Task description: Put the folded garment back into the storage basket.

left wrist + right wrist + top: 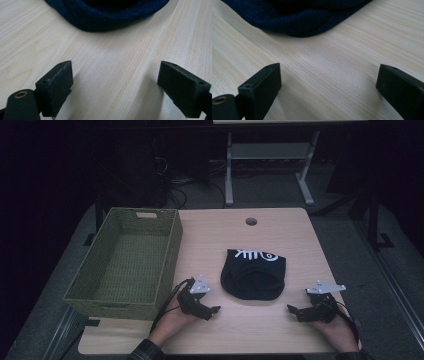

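Note:
A dark blue knit beanie [253, 274] with a white design lies in the middle of the light wooden table [260, 330]. My left gripper [214, 312] rests low on the table to the beanie's lower left, jaws wide apart with bare wood between them. In the left gripper view the beanie's rim [107, 15] lies ahead of my left gripper [115, 82]. My right gripper [292, 311] sits to the beanie's lower right, also open and empty. The right gripper view has the beanie's edge [294, 17] beyond my right gripper [329, 85].
A green woven basket [169, 255], nothing inside it, stands on the table's left side. A round cable hole [251, 221] is near the far edge. Beyond the table stand a white desk frame [267, 165] and dark floor.

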`<state>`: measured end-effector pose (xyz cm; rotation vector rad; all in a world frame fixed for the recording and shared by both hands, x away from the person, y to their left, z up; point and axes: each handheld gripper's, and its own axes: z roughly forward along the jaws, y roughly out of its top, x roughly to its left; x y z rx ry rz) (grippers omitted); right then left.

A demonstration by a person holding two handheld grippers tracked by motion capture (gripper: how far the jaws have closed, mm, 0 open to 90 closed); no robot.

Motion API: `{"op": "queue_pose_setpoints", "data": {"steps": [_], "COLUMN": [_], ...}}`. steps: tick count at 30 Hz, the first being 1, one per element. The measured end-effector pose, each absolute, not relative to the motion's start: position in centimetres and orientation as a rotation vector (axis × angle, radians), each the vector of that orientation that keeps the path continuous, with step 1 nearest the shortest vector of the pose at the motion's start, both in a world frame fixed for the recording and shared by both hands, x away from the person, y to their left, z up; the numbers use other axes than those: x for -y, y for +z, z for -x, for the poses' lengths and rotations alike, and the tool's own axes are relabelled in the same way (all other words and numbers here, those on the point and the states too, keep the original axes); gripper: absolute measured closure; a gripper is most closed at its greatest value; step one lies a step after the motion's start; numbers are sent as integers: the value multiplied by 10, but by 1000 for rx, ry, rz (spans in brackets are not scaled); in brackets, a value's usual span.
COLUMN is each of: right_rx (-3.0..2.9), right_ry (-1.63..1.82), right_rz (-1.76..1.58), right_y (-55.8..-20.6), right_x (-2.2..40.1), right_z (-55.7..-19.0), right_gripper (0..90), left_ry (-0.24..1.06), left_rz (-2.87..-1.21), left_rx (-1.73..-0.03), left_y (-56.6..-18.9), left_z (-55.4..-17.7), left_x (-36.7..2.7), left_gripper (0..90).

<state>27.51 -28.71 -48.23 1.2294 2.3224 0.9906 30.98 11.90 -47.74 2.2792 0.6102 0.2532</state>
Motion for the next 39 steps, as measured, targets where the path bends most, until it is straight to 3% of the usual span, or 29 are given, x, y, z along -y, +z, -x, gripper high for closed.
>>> {"op": "queue_pose_setpoints", "data": {"steps": [1, 2, 9, 12, 15, 16, 29, 39], "right_rx": [-2322, -2336, -2328, -2318, -2324, -2322, -2340, -2350], "right_ry": [991, 984, 1012, 1039, 1052, 1063, 1105, 1124], "right_rz": [-1229, -1225, -1222, -1223, -1227, -1226, -1194, -1190], "right_y": [-482, -480, -470, -462, -458, -454, -436, -424], "right_x": [287, 288, 293, 296, 296, 296, 293, 289], "right_z": [-275, -275, -275, -279, -283, -286, -308, -330], "right_gripper": [73, 140, 319, 453, 510, 575, 895, 900], "left_ry": [253, 258, 262, 263, 263, 262, 264, 264], "left_rz": [-2279, -2275, -2274, -2274, -2273, -2273, -2267, -2267], "left_rx": [-610, -618, -631, -630, -631, -632, -641, -641], "left_y": [-477, -478, -477, -478, -478, -478, -478, -478], "left_z": [-310, -310, -310, -310, -310, -310, -309, -309], "left_x": [-119, -118, -118, -118, -118, -118, -117, -117], "left_gripper": [121, 121, 121, 121, 121, 121, 121, 122]}}
